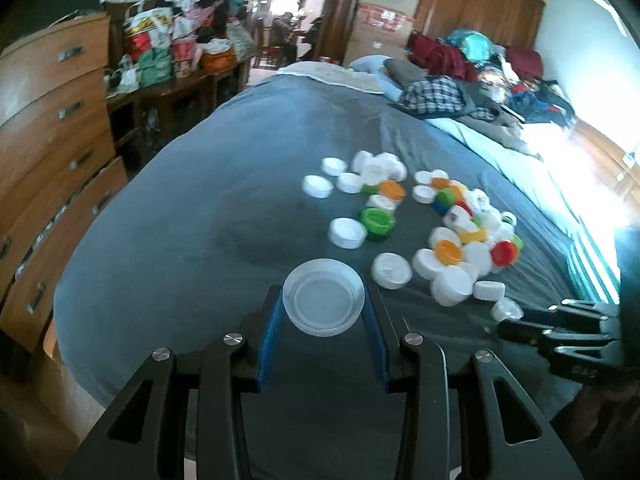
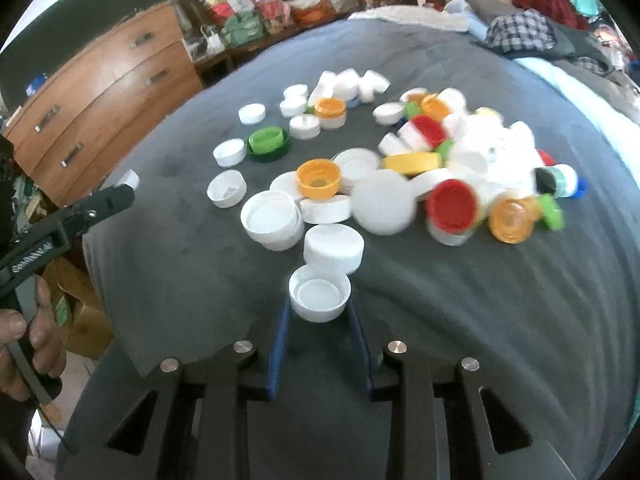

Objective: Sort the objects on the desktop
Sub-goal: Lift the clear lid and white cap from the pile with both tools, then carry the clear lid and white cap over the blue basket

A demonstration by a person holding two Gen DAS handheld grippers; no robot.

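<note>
Bedroom setting: a bed [image 1: 180, 240] under a grey-blue cover serves as the work surface, with a wooden chest of drawers [image 1: 52, 120] to the left, bags heaped on a side unit, and clothes piled at the far right.

Left wrist view. Left tool [image 1: 323, 316]: jaws narrowed on a translucent lid [image 1: 323, 302], open side up, its rim pressed between the blue pads [image 1: 272, 332]. Beyond and to the right, a loose scatter of caps [image 1: 420, 216] on the cover, mostly white, with orange, green, red and yellow among them. Right tool [image 1: 520, 330] at the right edge, reaching in near the closest white caps.

Right wrist view. Right tool [image 2: 319, 312]: jaws closed on a small white cap [image 2: 319, 298], open side up, gripped at its sides. Just beyond it, touching or nearly so, a white cap lying top side up [image 2: 334, 250]. Main scatter spreads further back and right; a green cap [image 2: 267, 144] sits to the left of it. Left tool [image 2: 120, 196] at the left edge, a hand [image 2: 36, 340] on its handle.
</note>
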